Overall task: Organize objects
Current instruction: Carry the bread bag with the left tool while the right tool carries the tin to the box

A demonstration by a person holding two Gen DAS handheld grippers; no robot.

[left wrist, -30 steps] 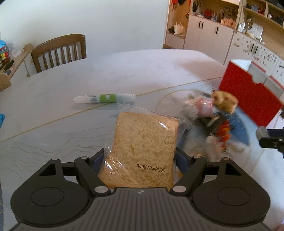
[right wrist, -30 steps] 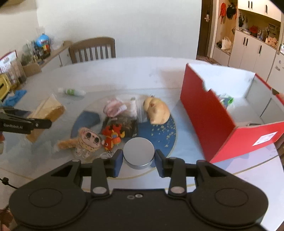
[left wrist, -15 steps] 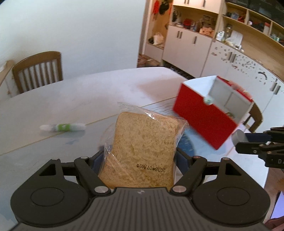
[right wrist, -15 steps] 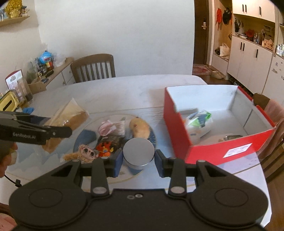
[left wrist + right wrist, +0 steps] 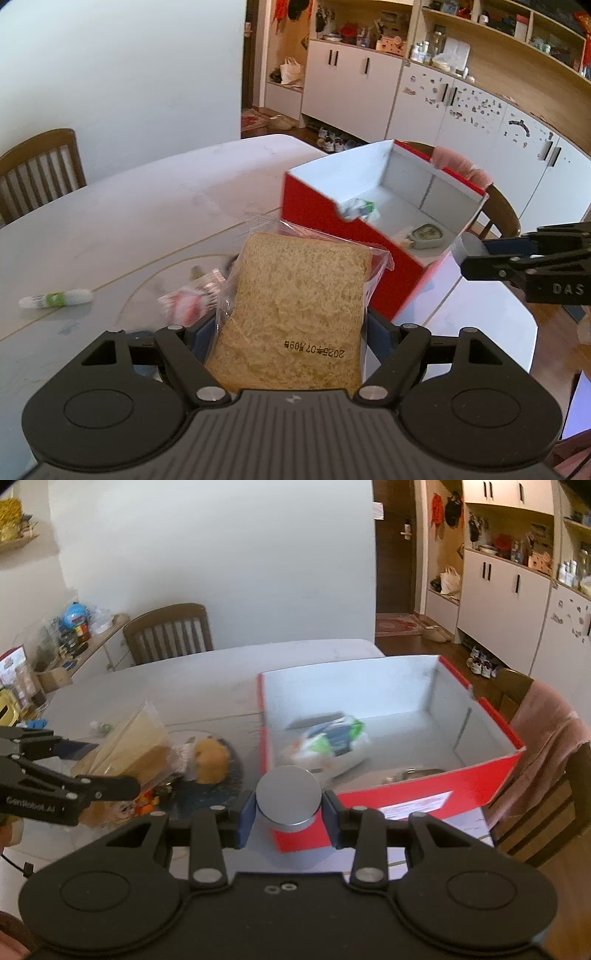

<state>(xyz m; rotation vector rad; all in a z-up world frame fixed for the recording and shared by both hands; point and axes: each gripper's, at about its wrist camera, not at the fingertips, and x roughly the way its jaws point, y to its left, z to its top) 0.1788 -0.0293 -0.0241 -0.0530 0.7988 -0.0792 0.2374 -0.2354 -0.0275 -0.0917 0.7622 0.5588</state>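
Partly done: some items already inside red cardboard box (image 5: 388, 805). Left gripper (image 5: 291, 332) clamped wide on bagged brown bread slice (image 5: 295, 310), right gripper (image 5: 288, 808) pinching round grey metal tin (image 5: 288, 797); soft toys (image 5: 210, 757) left on table (image 5: 207, 672).

Bagged bread slice (image 5: 295, 314) clamped in left claw (image 5: 291, 332), red box (image 5: 373, 236) just beyond.

A tan, speckled bread slice in clear plastic (image 5: 291, 314) bears black date print. Beside it the cardboard box (image 5: 491, 771) is red outside, pale grey inside. The round metal tin (image 5: 288, 797) is plain silver-grey.
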